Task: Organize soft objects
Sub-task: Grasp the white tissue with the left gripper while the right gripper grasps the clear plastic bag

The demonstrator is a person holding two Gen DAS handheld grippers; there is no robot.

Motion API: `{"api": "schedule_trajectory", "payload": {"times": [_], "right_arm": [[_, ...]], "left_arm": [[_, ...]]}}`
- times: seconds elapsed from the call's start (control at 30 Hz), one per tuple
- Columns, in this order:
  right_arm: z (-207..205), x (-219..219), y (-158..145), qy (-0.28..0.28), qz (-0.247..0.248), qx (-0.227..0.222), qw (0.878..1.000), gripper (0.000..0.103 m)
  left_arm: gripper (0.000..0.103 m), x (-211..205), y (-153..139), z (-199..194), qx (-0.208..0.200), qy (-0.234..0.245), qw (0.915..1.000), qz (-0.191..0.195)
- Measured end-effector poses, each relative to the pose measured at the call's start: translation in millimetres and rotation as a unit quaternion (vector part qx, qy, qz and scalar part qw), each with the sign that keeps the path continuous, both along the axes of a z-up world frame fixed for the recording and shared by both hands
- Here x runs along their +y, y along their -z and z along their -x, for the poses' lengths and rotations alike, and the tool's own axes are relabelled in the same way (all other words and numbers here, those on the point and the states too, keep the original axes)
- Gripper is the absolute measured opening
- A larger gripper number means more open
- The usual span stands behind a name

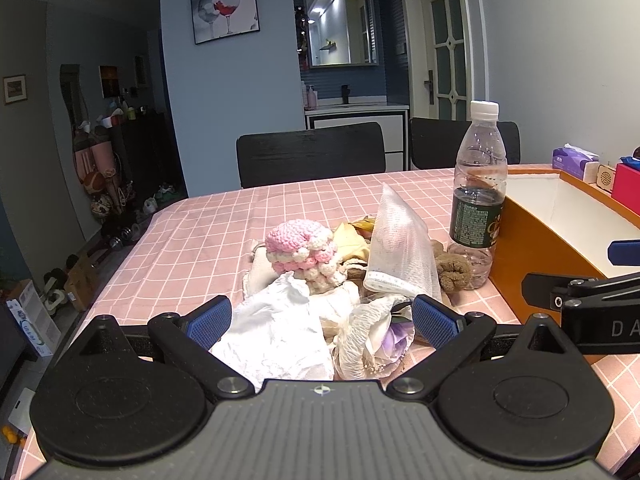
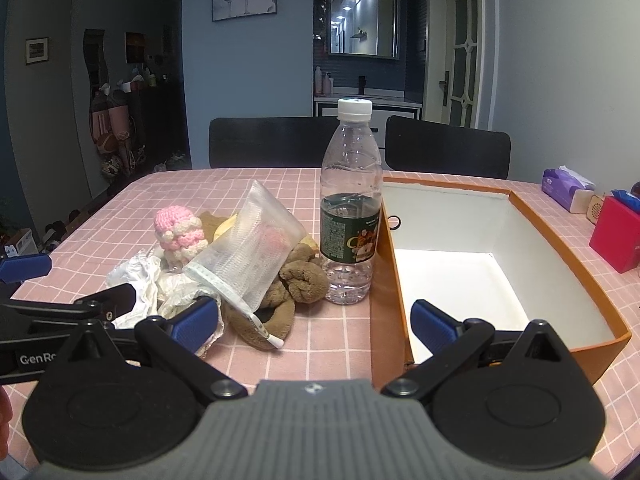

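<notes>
A heap of soft things lies on the pink checked tablecloth: a pink and white crochet toy (image 1: pixel 302 246) (image 2: pixel 180 232), a white mesh bag (image 1: pixel 396 248) (image 2: pixel 250 248), a brown plush (image 1: pixel 452 268) (image 2: pixel 298 280), crumpled white tissue (image 1: pixel 276 328) (image 2: pixel 134 276) and a cloth flower (image 1: pixel 380 332). My left gripper (image 1: pixel 322 320) is open, its blue pads on either side of the tissue and flower. My right gripper (image 2: pixel 314 320) is open and empty, over the table between the heap and the orange box (image 2: pixel 560 256) (image 1: pixel 532 240).
A plastic water bottle (image 2: pixel 350 208) (image 1: pixel 476 196) stands between the heap and the box, close to both. A purple tissue pack (image 2: pixel 564 186) and a red box (image 2: pixel 616 232) sit at the far right. Two black chairs (image 1: pixel 312 152) stand behind the table.
</notes>
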State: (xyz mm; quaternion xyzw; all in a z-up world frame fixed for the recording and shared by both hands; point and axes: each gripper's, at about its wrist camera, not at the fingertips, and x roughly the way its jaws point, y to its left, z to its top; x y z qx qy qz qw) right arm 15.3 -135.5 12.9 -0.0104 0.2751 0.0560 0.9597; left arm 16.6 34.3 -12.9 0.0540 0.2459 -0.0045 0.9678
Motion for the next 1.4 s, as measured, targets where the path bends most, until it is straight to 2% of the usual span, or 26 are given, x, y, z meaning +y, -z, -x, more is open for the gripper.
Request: {"api": "schedule_trajectory", "payload": {"times": [0.4,0.53,0.57,0.6,0.63,0.7,0.73,0.83,0.93,1.03,1.07,1.2,1.27,1.33,1.4], "right_arm": [[-15,2,6,-0.005,-0.004,0.005,1.0,0.1],[-21,5,12,-0.029,-0.003,-0.021,0.999,0.1],[-22,6,14,-0.037,-0.003,-0.027,0.999,0.099],[-25,7,16,-0.047,-0.005,-0.028,0.998,0.098],[-29,8,19,-0.058,-0.008,-0.025,0.998,0.09],[-39,12,24,-0.08,-0.02,-0.006,0.997,0.074],[-45,15,27,-0.086,-0.028,0.003,0.996,0.072],[-62,24,32,-0.101,-0.048,0.022,0.993,0.072],[-79,32,36,-0.105,-0.064,0.036,0.992,0.074],[-99,37,39,-0.088,-0.08,0.051,0.992,0.087],[-106,39,39,-0.083,-0.088,0.057,0.991,0.089],[-130,44,45,-0.081,-0.116,0.079,0.987,0.089],[-137,48,49,-0.083,-0.116,0.083,0.986,0.088],[-143,51,54,-0.085,-0.114,0.09,0.986,0.081],[-148,53,61,-0.089,-0.117,0.101,0.984,0.068]], "left_arm": [[0.103,8,2,-7,-0.008,0.014,0.9997,0.017],[0.103,17,6,-13,-0.004,0.029,0.9992,0.028],[0.099,20,7,-14,-0.003,0.04,0.9987,0.032],[0.086,22,9,-15,-0.003,0.05,0.998,0.039],[0.078,24,11,-17,0.001,0.059,0.9971,0.047],[0.072,29,15,-23,0.017,0.077,0.9947,0.067],[0.07,30,17,-27,0.026,0.082,0.9934,0.075],[0.071,35,24,-38,0.046,0.084,0.9923,0.079],[0.084,46,29,-47,0.056,0.054,0.9929,0.09],[0.091,53,32,-56,0.059,0.02,0.9938,0.092],[0.091,54,34,-59,0.063,0.011,0.994,0.089],[0.092,49,44,-71,0.089,-0.002,0.9936,0.07],[0.092,47,49,-74,0.1,0.0,0.9926,0.068],[0.092,46,56,-78,0.106,-0.007,0.9925,0.06],[0.092,46,61,-81,0.111,-0.022,0.9922,0.052]]}}
